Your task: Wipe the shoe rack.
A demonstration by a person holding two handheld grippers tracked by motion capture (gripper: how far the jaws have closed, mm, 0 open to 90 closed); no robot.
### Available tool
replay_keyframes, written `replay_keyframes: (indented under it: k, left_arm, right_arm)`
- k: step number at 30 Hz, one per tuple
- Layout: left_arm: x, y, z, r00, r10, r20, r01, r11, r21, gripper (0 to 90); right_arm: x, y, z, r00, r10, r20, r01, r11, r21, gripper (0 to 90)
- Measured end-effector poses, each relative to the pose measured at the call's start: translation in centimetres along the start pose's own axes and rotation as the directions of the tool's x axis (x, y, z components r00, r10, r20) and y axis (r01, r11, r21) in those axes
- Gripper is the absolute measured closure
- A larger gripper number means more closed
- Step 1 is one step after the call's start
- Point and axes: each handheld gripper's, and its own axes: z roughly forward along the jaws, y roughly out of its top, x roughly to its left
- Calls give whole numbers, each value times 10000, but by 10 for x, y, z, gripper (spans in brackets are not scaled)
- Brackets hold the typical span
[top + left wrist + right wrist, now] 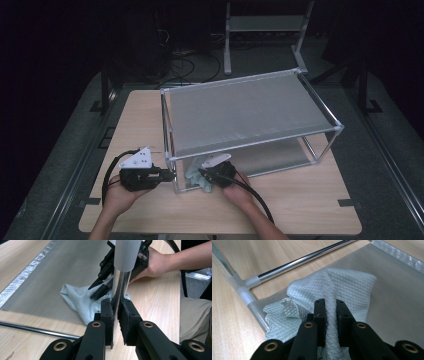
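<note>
A two-tier rack [330, 125] of chrome tubes and grey mesh shelves stands on the wooden table. My left gripper [167, 176] [116, 308] is shut on the rack's near left upright post [121, 282], its pads pressed on either side of the chrome tube. A pale green waffle-weave cloth [194, 172] [80, 302] [342, 285] lies crumpled on the lower mesh shelf at that corner. My right gripper [204, 174] [329, 307] is shut on a raised fold of the cloth; in the left gripper view it [96, 288] reaches in from behind the post.
The lower shelf's mesh [397, 290] stretches away beyond the cloth, bare. A chrome bottom rail [302, 261] and a white plastic corner joint [242, 285] border it. Bare wooden tabletop [280, 205] lies in front of the rack. A metal frame [265, 25] stands on the floor behind the table.
</note>
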Motion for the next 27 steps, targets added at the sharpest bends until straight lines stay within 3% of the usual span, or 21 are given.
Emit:
replay_keyframes:
  k: [4,8,14,16,19,23,26,27]
  left_arm:
    - [0,-1,0,10000,-5,9,5,10000,-48,813]
    - [0,0,1,10000,4,-1,-4,10000,-33,813]
    - [2,-3,-3,9999,-69,-77,69,10000,-27,813]
    - [2,-4,-4,9999,-100,-69,100,9999,-83,813]
    - [2,-3,-3,9999,-75,-104,75,10000,-45,813]
    - [3,-4,-5,9999,-113,-110,112,9999,-83,813]
    - [5,-7,-8,9997,-152,-204,151,9999,-67,814]
    - [5,-7,-9,9996,-203,-213,201,9998,-85,814]
  right_arm:
    - [-7,-2,-2,9998,-169,93,169,9998,-51,808]
    - [-10,-5,-6,9996,267,121,-267,9996,-40,809]
    - [-14,-7,-7,9996,-74,261,75,10000,-37,808]
    - [-17,-10,-11,9988,368,330,-376,9990,224,808]
    - [-21,-13,-13,9981,475,397,-480,9988,118,809]
    - [-15,-11,-10,9989,280,372,-283,9996,70,809]
    - [-21,-13,-14,9987,85,510,-91,9999,116,809]
    - [-24,-16,-17,9979,362,541,-370,9992,140,809]
